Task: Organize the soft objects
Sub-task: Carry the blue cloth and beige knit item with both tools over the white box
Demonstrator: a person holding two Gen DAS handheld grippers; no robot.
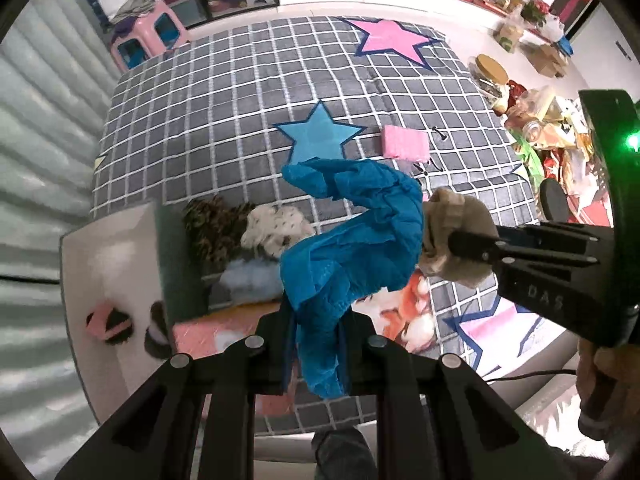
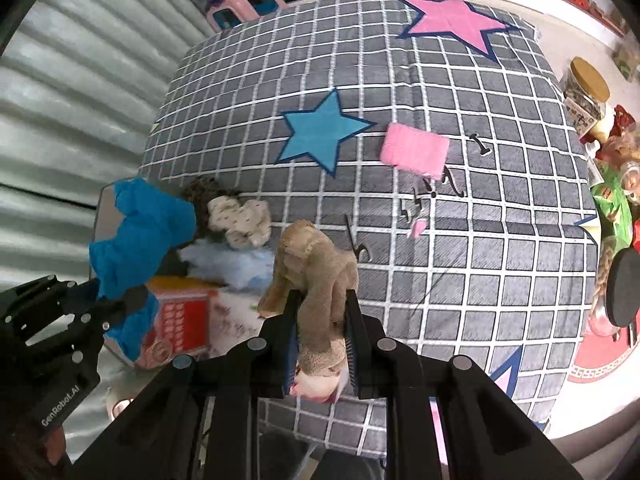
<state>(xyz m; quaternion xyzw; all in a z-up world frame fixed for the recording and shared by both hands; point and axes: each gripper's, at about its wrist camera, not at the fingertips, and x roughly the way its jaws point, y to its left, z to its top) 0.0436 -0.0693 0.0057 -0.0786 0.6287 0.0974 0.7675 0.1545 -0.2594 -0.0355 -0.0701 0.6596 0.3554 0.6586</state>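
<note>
Clamped in our left gripper fingers, blue cloth dangles over the box; our right gripper fingers pinch the tan sock alongside. Trailing cloth may snag the sock.

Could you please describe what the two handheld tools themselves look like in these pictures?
Both are matte black with angular ribbed arms and round silver pins. The left tool bears "GenRobot.AI" lettering, seen from the right wrist. The right tool has blue finger pads, "DAS" lettering, a green light, and a thin black cable near its handle.

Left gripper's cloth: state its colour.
Bright blue cloth, plain, crumpled, held in the left gripper; clearest in the left wrist view.
</note>
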